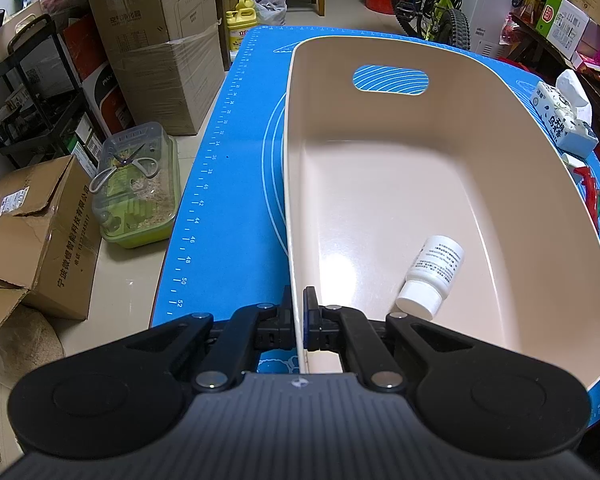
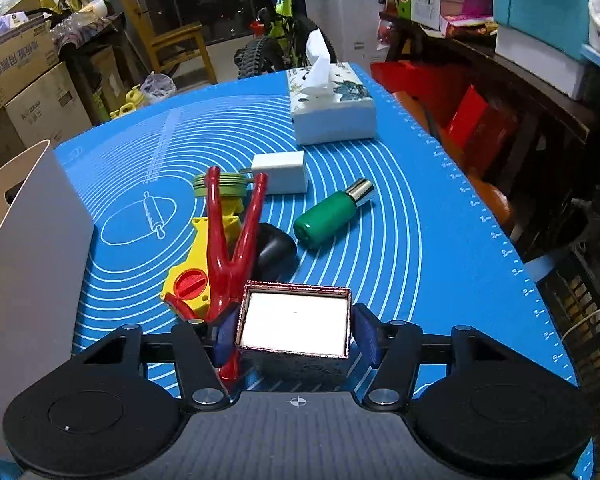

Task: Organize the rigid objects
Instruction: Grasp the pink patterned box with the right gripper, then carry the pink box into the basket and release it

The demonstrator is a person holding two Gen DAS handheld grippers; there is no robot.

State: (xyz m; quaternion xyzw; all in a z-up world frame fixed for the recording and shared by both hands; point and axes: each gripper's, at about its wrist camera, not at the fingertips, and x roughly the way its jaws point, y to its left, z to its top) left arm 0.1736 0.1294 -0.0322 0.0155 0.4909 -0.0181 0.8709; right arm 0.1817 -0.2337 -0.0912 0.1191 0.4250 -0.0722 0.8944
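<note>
My left gripper [image 1: 299, 320] is shut on the near left wall of a beige plastic bin [image 1: 380, 184] that stands on the blue mat [image 1: 228, 184]. A white pill bottle [image 1: 432, 276] lies on its side in the bin. In the right wrist view my right gripper [image 2: 296, 336] holds a small box [image 2: 296, 322] with a white top and reddish metallic rim, a blue pad against each side. Just beyond lie a red slingshot [image 2: 230, 248], a yellow toy with a red knob [image 2: 192, 276], a black object [image 2: 274, 252], a green bottle [image 2: 332, 212] and a white charger [image 2: 280, 172].
A tissue box [image 2: 332, 112] stands at the mat's far end. The bin's outer wall [image 2: 32, 240] rises left of the right gripper. A green-lidded jar [image 2: 220, 184] sits behind the slingshot. Cardboard boxes [image 1: 44, 240] and a clear container [image 1: 136, 188] stand on the floor to the left.
</note>
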